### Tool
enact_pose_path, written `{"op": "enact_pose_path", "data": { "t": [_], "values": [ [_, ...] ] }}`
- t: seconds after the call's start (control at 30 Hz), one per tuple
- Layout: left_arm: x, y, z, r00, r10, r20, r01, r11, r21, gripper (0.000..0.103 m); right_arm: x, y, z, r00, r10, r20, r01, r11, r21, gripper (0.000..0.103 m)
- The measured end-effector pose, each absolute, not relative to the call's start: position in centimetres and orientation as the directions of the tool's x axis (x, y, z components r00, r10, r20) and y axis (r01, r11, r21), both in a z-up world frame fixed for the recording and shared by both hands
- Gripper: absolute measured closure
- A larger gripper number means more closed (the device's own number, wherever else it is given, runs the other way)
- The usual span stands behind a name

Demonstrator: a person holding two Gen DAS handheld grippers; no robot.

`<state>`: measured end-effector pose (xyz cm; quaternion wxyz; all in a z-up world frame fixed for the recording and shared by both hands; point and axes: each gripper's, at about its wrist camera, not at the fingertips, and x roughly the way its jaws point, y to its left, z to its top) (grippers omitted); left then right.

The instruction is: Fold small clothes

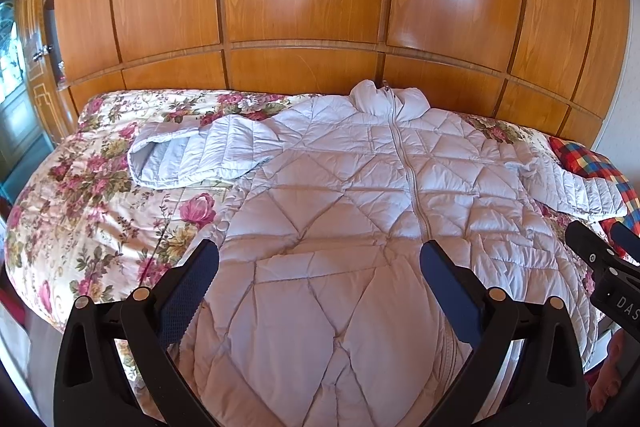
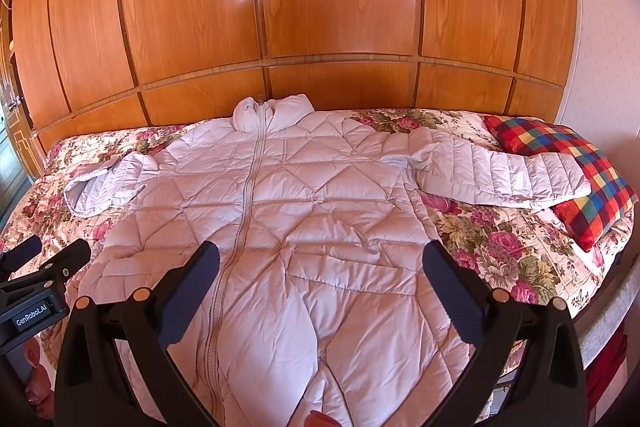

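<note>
A white quilted puffer jacket [image 1: 340, 195] lies flat, zipped, front up, on the bed, collar toward the far wood wall. It also shows in the right wrist view [image 2: 304, 211]. Its left sleeve [image 1: 192, 155] is bent out on the left; its right sleeve [image 2: 504, 175] reaches onto a plaid pillow. My left gripper [image 1: 320, 259] is open and empty above the jacket's lower left half. My right gripper [image 2: 320, 259] is open and empty above the lower right half. Each gripper shows at the edge of the other's view, the right one [image 1: 600, 251] and the left one [image 2: 52, 259].
A floral bedspread [image 1: 92, 211] covers the bed. A red, blue and yellow plaid pillow [image 2: 568, 163] lies at the right end. A glossy wooden panel wall [image 1: 304, 7] stands right behind the bed. A cabinet [image 1: 24, 75] stands at far left.
</note>
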<state>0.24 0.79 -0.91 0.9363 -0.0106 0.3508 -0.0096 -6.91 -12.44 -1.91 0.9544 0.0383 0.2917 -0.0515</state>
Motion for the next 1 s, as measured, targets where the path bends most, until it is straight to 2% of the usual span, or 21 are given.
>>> {"op": "enact_pose_path", "data": {
  "t": [1.0],
  "values": [
    [0.5, 1.0, -1.6, 0.739, -0.032, -0.673, 0.013, 0.999, -0.033, 0.003, -6.6, -12.6, -2.2, 0.816, -0.070, -0.573, 0.116, 0.992, 0.044, 0.002]
  ]
}}
